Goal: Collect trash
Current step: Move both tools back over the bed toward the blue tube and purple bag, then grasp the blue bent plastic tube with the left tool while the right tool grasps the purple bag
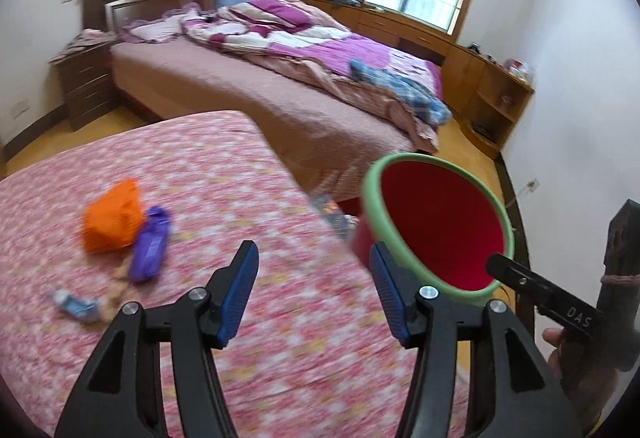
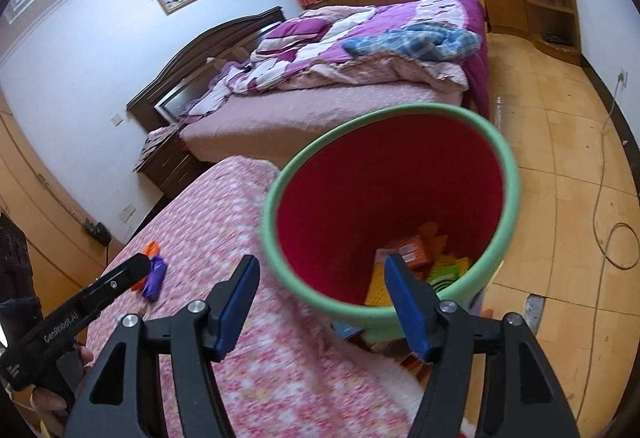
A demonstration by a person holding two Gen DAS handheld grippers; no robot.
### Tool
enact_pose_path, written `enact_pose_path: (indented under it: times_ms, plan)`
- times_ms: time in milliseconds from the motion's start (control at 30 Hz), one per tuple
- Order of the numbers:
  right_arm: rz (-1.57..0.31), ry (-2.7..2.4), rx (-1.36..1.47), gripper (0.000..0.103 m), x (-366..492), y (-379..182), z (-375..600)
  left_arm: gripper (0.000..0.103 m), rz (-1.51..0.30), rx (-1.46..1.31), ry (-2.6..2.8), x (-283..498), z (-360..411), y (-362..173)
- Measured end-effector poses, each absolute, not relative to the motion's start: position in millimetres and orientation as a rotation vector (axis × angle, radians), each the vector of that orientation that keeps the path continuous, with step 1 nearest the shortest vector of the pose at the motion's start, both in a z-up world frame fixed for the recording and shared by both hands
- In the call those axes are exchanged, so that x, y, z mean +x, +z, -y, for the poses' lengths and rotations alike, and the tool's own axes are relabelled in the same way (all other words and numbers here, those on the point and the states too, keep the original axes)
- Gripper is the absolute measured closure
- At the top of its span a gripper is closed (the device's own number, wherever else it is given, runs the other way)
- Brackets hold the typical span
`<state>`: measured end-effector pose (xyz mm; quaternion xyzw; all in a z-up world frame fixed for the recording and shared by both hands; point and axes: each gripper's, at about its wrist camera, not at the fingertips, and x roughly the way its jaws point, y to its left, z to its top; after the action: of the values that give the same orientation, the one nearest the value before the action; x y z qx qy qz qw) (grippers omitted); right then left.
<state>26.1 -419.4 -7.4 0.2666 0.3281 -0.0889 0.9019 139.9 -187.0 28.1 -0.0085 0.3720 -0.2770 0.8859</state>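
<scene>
With both the left gripper [image 1: 314, 292] and right gripper [image 2: 322, 302] jaws apart and empty, we judge the orange bag [image 1: 112, 216] light, crumply, best pinched at its bunched top.

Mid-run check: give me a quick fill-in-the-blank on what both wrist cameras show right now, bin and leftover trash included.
1. The red bin has a rim coloured ____.
2. The purple wrapper lies on the floral cover right beside a crumpled ____ bag.
3. Between the fingers of the left gripper there is ____; the right gripper is open too.
4. Seen from the right wrist, the bottom of the bin already holds ____.

Missing words: green; orange; nothing; trash
</scene>
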Motion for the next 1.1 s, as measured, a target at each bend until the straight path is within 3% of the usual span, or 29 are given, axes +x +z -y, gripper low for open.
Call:
enact_pose_path:
  times_ms: [167,533,633,833,1100]
  plan:
    - [-0.688,-0.143,0.535,0.033,30,-5,395,0.039,-0.772,-0.045,-0.493,140,144,25]
    - [-0.713,-0.05,0.485,0.026,49,-3,341,0.038,-0.802,-0.073,-0.324,146,66,6]
    - [-0.731,-0.039,0.462,0.026,57,-6,328,0.031,-0.811,-0.08,-0.284,148,47,-1]
    - [-0.76,-0.026,0.44,0.026,66,-11,310,0.022,-0.804,-0.048,-0.222,151,29,-12]
    - [-0.794,-0.012,0.425,0.026,78,-18,296,0.021,-0.867,-0.061,-0.253,168,20,-37]
